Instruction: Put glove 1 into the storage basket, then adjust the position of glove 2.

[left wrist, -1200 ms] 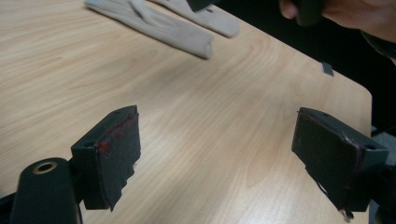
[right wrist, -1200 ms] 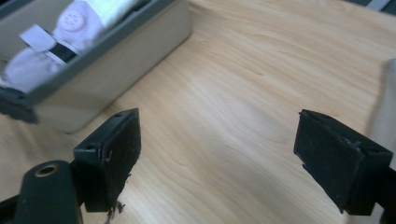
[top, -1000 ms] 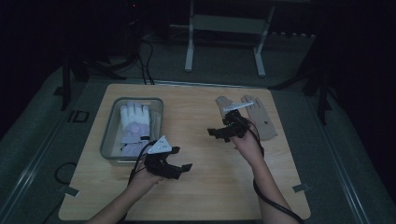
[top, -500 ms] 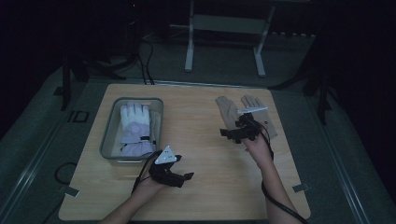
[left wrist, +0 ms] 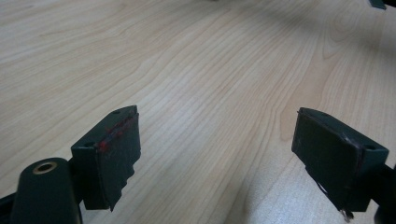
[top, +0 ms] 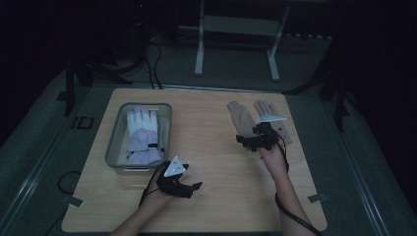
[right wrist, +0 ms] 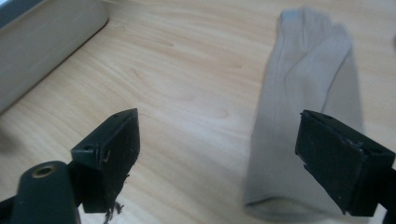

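Two tan gloves [top: 242,117] noted flat on the table [top: 221,196], well right of the grey tray [top: 114,142], side by side with fingers pointing away from the person. Already packed in that tray: a white and lilac glove [top: 141,130].

Found the right gripper [top: 248,141] on the far side of the table from the tray, at the cuff end of the tan gloves. Had slid over the last second further from the tray and onto the gloves. Jaws spread wide, nothing pinched; from the right gripper view, the nearer glove's cuff sat between the jaws, closer to the right-hand one, pads not yet touching cloth.

Found the left gripper [top: 191,190] just in front of the tray's near right corner, toward the person. Had sunk lower and drawn back from the tray in that same second. Jaws likewise spread and empty, with bare wood between them.

Judged from this: left side finished at the tray and parked out of the way; right side lined up for the next pick. Still needed: a little more descent, then a close on the cuff before any carry across to the tray.
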A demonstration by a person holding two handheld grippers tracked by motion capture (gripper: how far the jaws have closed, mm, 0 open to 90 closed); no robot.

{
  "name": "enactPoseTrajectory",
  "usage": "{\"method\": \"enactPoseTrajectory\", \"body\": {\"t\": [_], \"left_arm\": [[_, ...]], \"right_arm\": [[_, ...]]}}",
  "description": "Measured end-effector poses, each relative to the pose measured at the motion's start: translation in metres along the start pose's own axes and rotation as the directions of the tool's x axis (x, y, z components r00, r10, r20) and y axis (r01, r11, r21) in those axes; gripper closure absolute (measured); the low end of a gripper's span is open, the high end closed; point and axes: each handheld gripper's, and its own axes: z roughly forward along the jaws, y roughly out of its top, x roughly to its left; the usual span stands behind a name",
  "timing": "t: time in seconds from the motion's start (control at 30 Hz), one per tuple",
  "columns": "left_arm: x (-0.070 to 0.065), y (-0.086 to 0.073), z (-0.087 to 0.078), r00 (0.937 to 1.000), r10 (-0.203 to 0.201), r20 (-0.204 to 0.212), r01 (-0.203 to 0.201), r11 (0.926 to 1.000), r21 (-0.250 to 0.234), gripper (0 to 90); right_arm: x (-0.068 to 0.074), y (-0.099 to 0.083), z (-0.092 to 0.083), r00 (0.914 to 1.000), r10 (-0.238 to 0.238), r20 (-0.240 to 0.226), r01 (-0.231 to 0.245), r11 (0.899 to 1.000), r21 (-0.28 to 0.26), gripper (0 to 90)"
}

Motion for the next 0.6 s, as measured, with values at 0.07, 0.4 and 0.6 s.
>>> {"method": "enactPoseTrajectory", "body": {"t": [0.07, 0.4, 0.6], "left_arm": [[-0.001, -0.001, 0.0, 1.0, 0.003, 0.0, -0.003, 1.0, 0.001, 15.9], [-0.005, -0.004, 0.0, 0.9999, 0.013, 0.0, -0.013, 0.9999, -0.007, 15.9], [-0.004, -0.003, -0.002, 0.9999, -0.012, 0.012, 0.012, 0.9998, -0.017, 16.0]], "right_arm": [[-0.001, 0.001, 0.0, 0.9998, 0.015, 0.016, -0.015, 1.0, 0.008, 12.5], [-0.003, 0.01, 0.002, 0.998, -0.04, 0.048, 0.039, 0.999, 0.02, 15.0], [-0.01, 0.016, 0.006, 0.9915, -0.107, 0.074, 0.104, 0.994, 0.038, 24.6]]}}
